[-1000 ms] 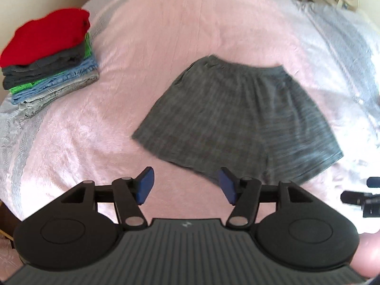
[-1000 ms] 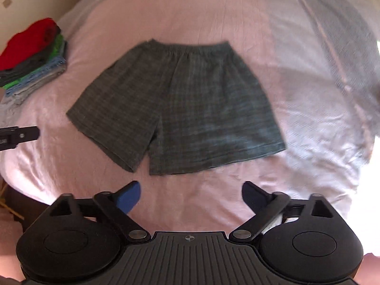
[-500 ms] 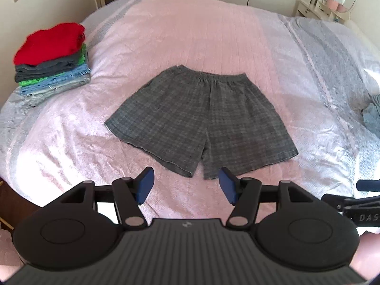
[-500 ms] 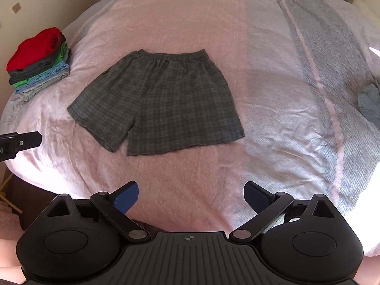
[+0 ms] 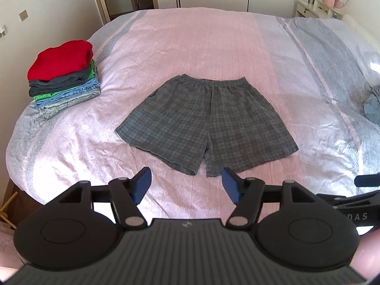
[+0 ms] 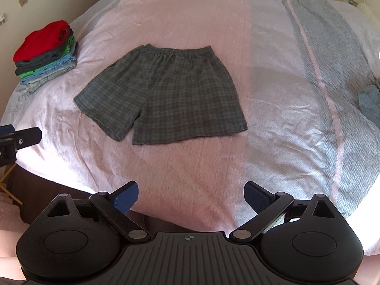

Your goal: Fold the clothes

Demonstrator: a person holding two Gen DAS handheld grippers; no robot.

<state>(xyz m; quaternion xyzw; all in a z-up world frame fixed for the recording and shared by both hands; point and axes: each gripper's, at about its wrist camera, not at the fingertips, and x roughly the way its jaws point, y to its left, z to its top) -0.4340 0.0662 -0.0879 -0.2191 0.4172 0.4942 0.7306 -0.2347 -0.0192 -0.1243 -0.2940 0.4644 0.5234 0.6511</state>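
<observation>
Bed (image 5: 213, 47), covered in pink and grey striped bedding, viewed from its foot by both wrist cameras.

Far left, near the bed's edge: stack (image 5: 64, 78) of folded clothes, topped by a red garment (image 5: 60, 63), with dark grey, green and light blue layers seen beneath. The stack is set well apart from the shorts.

Centre: shorts (image 5: 209, 123), grey plaid, laid flat and unfolded on the pink part of the bed, waistband toward the far side, both legs toward the cameras. Nothing is touching them.

Far right, at the bed's edge: a crumpled blue-grey cloth (image 5: 372, 106), only partly seen.

Left claw (image 5: 186, 185): released, jaws just widened further, nothing held between the blue pads; it is held above the near edge of the bed, short of the shorts' hems.

Right claw (image 6: 191, 197): released, jaws spread wide, nothing between them; it is held over the foot of the bed, well apart from the shorts.
</observation>
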